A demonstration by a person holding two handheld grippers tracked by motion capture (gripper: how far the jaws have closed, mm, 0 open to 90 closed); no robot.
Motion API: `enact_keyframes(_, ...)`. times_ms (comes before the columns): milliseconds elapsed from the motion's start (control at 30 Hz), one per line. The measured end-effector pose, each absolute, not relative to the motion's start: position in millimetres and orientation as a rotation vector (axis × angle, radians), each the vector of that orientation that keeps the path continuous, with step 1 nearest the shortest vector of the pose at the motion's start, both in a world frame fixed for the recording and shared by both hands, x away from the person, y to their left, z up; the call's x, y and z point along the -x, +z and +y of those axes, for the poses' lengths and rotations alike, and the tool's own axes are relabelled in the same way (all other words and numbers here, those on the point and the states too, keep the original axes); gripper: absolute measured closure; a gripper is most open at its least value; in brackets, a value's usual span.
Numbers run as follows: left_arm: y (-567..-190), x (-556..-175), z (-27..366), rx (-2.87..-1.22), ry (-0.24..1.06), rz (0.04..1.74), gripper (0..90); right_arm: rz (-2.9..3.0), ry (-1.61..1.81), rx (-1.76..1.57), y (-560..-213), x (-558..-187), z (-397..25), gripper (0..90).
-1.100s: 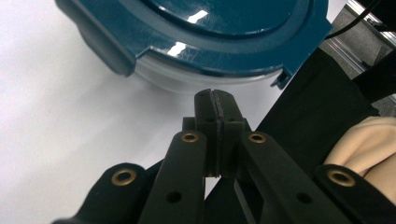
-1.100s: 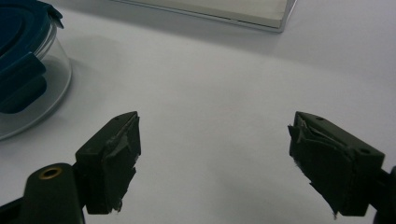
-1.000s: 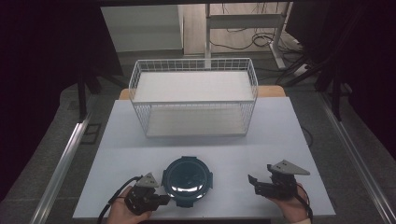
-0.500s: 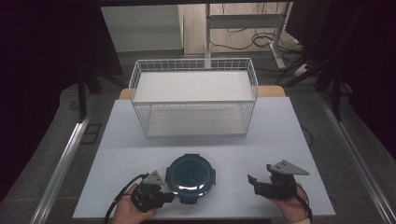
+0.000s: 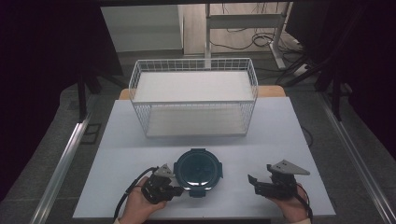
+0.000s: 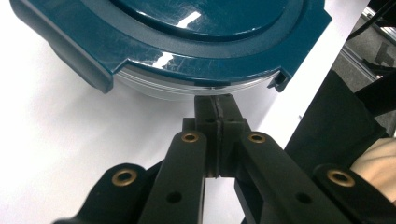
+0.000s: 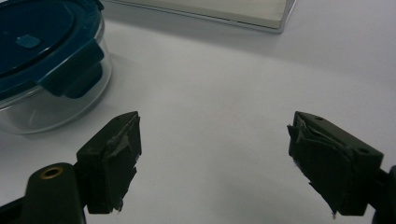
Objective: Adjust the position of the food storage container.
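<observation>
A round glass container with a dark teal clip lid [image 5: 197,169] stands at the front middle of the white table [image 5: 280,126]. My left gripper [image 5: 178,190] is at its lower-left side, jaws shut together, tips right at the glass wall under the lid rim [image 6: 205,65]. In the left gripper view the shut gripper [image 6: 217,100] touches or nearly touches the glass. My right gripper [image 5: 252,183] rests to the container's right, open and empty. The right gripper view shows that gripper [image 7: 215,128] wide apart over bare table, with the container [image 7: 46,70] off to its left.
A white wire basket [image 5: 194,98] with a white floor stands at the back middle of the table. A hand holds each gripper at the table's front edge. Metal rails run along both sides of the table.
The left gripper has moved right and forward, closing up to the container's lower-left side. The right gripper has stayed put.
</observation>
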State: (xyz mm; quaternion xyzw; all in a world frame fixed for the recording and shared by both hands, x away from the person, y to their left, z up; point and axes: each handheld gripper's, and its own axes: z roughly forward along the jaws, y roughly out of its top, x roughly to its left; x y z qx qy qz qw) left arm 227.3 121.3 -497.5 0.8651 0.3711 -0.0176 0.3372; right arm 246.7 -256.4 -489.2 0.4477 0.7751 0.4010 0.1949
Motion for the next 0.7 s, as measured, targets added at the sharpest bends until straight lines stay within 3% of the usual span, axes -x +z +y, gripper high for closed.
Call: enact_keyframes(700,-497.9,-245.4,108.9,-2.248,-0.050,0.977,90.0,2.161,1.141,-1.252,-486.3,-246.1,-257.5,17.1)
